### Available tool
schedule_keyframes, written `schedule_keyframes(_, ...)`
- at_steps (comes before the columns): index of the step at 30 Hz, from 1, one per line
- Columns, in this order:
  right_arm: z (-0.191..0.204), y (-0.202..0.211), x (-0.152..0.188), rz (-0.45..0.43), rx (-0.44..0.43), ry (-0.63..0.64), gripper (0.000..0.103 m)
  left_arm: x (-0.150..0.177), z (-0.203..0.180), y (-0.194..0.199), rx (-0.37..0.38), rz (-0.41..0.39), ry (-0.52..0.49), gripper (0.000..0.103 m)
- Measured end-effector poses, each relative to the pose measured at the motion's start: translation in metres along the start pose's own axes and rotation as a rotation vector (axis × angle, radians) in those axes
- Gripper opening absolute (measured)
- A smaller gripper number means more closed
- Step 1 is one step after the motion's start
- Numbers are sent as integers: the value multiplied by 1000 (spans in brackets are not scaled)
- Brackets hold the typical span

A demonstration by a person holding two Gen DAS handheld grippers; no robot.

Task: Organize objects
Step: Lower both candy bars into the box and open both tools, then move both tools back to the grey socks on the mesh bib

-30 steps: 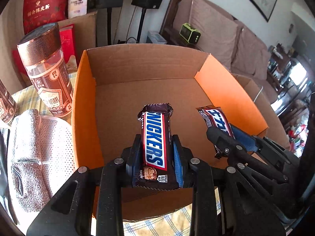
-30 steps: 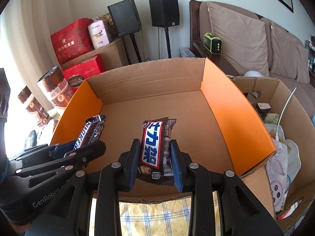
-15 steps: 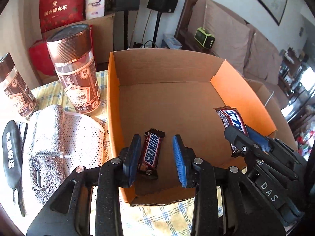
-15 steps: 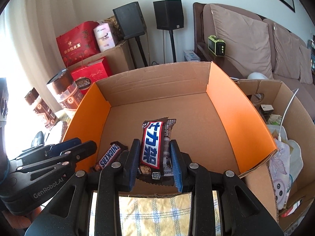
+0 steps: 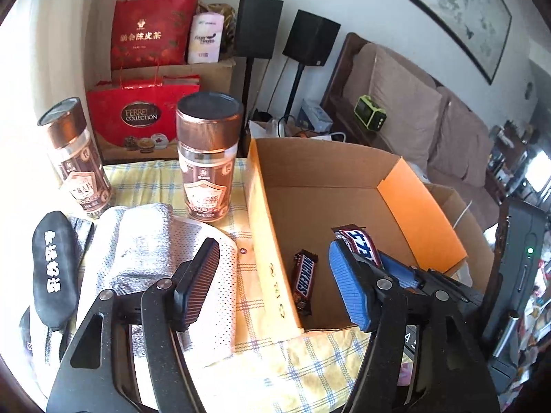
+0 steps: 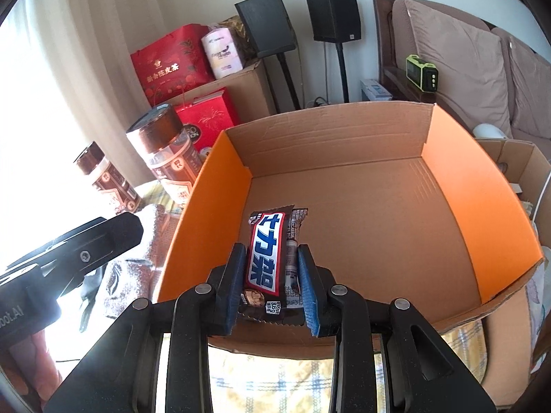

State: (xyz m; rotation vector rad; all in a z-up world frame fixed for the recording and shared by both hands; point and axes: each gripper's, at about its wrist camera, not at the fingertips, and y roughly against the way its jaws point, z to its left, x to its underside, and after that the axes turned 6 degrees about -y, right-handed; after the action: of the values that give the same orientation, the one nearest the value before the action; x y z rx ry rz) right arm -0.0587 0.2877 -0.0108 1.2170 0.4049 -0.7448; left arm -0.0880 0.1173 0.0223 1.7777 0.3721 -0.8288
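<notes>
Beside box wall (image 5: pixel 265 241): Snickers bar (image 5: pixel 303 284)

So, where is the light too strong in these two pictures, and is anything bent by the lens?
Right wrist view: the window side at the left is blown out to white, washing the smaller jar. Left wrist view: sunlight falls hard on the checked tablecloth and the mesh cloth; the straight speaker stand leans and the picture frame curves, from fisheye distortion. The Snickers bar in the cardboard box is sharp.

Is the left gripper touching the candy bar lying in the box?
Apart. In the left wrist view the left gripper is open wide, and the Snickers bar lies flat on the floor of the cardboard box, clear of both fingers.
</notes>
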Motion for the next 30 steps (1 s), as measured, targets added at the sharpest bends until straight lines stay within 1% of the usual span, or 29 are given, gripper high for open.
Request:
schedule_keyframes(4,13,-11,-2,15,-32,-17,31,4,17,6,-12,-9,23,68)
schedule_keyframes(7,21,-16,-4,5,-43,-25,32,7,30,8,-7,-11,39,68)
schedule_keyframes(8,24,-18,-6,3,-48,-29,35,8,35,9,-9,-9,45,70)
schedule_keyframes(9,26,-19,-7,4,-55,-30,42,10,39,9,-10,-6,51,73)
schedule_keyframes(10,28,-20,-8,5,-56,-27,44,12,43,9,-12,-3,58,75)
schedule_keyframes(11,30,-19,-9,4,-50,-22,44,13,47,9,-16,1,65,77)
schedule_keyframes(16,30,-9,-11,-15,-32,-10,44,20,60,9,-35,13,80,78)
schedule_keyframes(19,32,-3,-10,-21,-2,23,44,22,61,10,-35,10,74,78)
schedule_keyframes(20,33,-1,-9,-24,12,37,45,24,61,11,-38,7,68,82)
schedule_keyframes(21,34,1,-8,-27,20,50,47,24,60,13,-43,2,61,90)
schedule_keyframes(22,35,3,-7,-30,26,60,48,25,59,15,-46,-5,54,92)
schedule_keyframes(26,41,9,-3,-43,39,89,62,26,57,21,-70,-19,22,96)
schedule_keyframes(28,45,11,-1,-47,40,105,73,28,58,25,-84,-27,16,100)
schedule_keyframes(29,48,12,0,-51,40,114,84,28,58,27,-99,-34,12,103)
schedule_keyframes(30,50,13,1,-58,42,121,90,29,59,29,-112,-42,7,103)
